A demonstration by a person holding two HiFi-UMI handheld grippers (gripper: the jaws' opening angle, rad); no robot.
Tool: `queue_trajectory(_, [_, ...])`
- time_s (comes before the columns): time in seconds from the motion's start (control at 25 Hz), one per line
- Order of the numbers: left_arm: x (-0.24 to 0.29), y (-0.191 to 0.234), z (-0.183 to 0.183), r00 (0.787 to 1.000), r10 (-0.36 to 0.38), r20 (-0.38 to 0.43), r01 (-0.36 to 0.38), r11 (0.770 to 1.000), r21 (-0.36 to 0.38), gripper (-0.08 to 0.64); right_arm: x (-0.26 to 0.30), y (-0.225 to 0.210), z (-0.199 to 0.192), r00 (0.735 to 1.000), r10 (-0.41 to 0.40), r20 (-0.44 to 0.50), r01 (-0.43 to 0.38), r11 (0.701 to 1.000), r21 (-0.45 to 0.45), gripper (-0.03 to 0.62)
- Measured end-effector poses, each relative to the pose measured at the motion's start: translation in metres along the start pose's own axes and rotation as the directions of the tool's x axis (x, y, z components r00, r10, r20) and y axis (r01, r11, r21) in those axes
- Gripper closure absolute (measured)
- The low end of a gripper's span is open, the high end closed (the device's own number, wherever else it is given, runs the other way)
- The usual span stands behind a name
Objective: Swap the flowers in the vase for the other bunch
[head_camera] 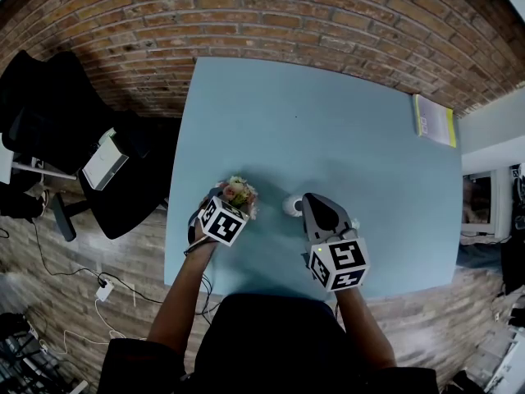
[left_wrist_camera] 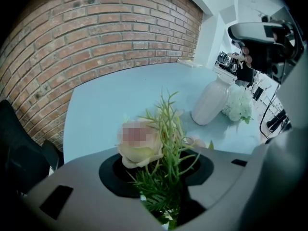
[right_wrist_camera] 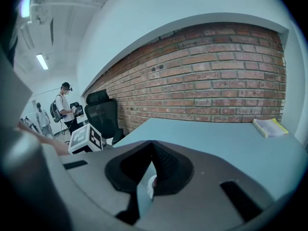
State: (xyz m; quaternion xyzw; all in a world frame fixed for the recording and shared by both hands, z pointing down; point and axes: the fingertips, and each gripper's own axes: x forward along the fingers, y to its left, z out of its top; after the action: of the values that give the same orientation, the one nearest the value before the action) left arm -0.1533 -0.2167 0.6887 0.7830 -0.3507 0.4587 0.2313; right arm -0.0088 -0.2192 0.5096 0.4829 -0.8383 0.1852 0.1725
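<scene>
A bunch of pink roses with green sprigs (head_camera: 236, 191) (left_wrist_camera: 149, 143) lies near the front left of the light blue table (head_camera: 344, 130). My left gripper (head_camera: 230, 203) (left_wrist_camera: 166, 198) points steeply down on it, and its jaws are shut on the green stems. The white vase (head_camera: 292, 206) (left_wrist_camera: 210, 102) stands a little to the right, with white flowers (left_wrist_camera: 239, 105) lying on the table beside it. My right gripper (head_camera: 312, 201) (right_wrist_camera: 150, 146) sits just right of the vase, shut, with nothing between its jaws. Something white (right_wrist_camera: 150, 186) shows below its tips.
A yellow-green book (head_camera: 435, 120) (right_wrist_camera: 270, 127) lies at the table's far right corner. A black office chair (head_camera: 57, 130) (right_wrist_camera: 102, 112) stands left of the table, a brick wall behind. Two people (right_wrist_camera: 61, 105) stand far off in the right gripper view.
</scene>
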Motion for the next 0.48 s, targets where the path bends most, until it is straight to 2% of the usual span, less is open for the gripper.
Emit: queue_trajectory(0.48, [-0.0045,-0.0015,0.0022,1.000,-0.001,0.009,0.000,1.000,0.015,0.373,-0.0021,0.0034,-0.0002,1.000,0.000,0.001,0.000,1.000,0.005,0.580])
